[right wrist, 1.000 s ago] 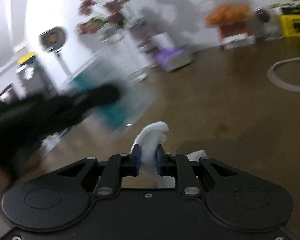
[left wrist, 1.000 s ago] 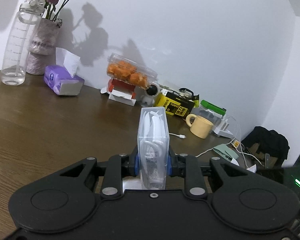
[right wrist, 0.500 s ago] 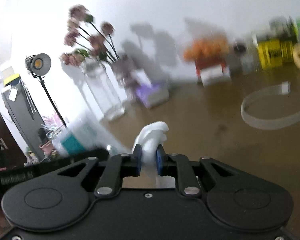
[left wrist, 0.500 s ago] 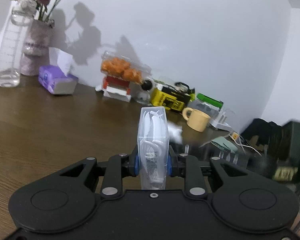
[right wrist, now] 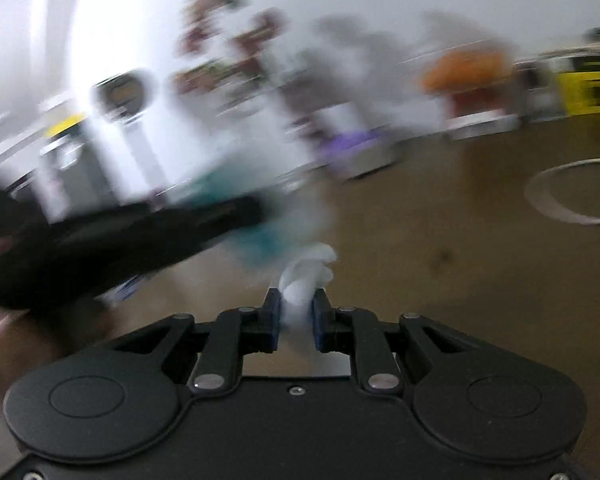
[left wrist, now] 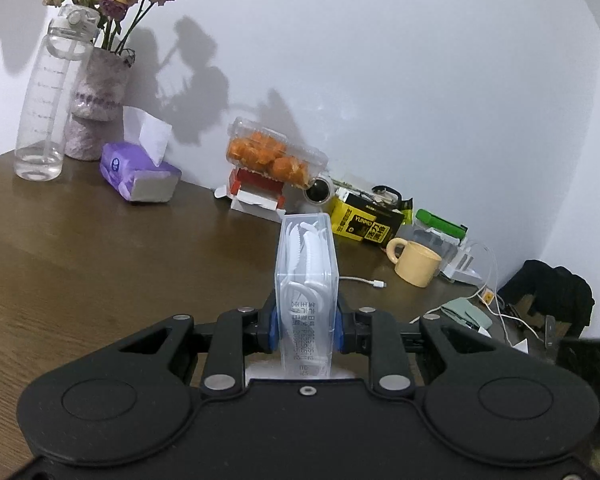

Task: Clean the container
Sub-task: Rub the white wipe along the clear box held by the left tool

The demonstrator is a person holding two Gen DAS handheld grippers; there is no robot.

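Left gripper (left wrist: pixel 305 326) angled slightly down, pinching upright clear floss-pick container (left wrist: pixel 305 280) above table (left wrist: pixel 100 256); right gripper (right wrist: pixel 296 322) clamping white tissue wad (right wrist: pixel 306 276).

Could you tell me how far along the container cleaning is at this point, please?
Done: both pickups. The left claw is shut on the clear container, held upright above the table; the right claw is shut on a white wipe. In hand: the blurred right view suggests wiping near the container, though contact isn't visible. Left: finishing and setting both down.
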